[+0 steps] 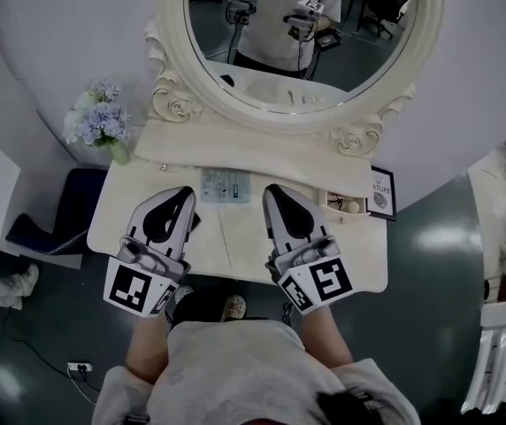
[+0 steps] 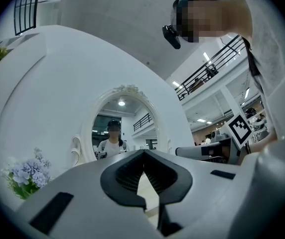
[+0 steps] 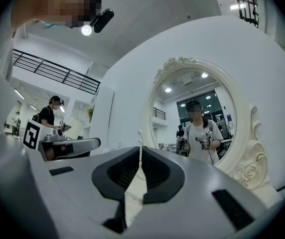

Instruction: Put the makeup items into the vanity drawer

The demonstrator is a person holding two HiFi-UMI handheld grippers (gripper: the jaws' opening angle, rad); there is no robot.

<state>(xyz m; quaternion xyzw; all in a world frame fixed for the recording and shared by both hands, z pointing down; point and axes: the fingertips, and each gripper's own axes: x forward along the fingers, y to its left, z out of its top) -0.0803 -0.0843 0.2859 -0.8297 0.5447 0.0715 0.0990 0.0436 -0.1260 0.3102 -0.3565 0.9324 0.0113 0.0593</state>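
Makeup items (image 1: pixel 225 185) risk being shoved along the worktop (image 1: pixel 240 242) if my left tool (image 1: pixel 184 191) and right tool (image 1: pixel 273 189), both clenched empty, push forward.

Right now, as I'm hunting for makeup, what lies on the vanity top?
A pale packet at the back, flowers at the left corner, a framed card at right. The left gripper and right gripper cover the tabletop beneath them.
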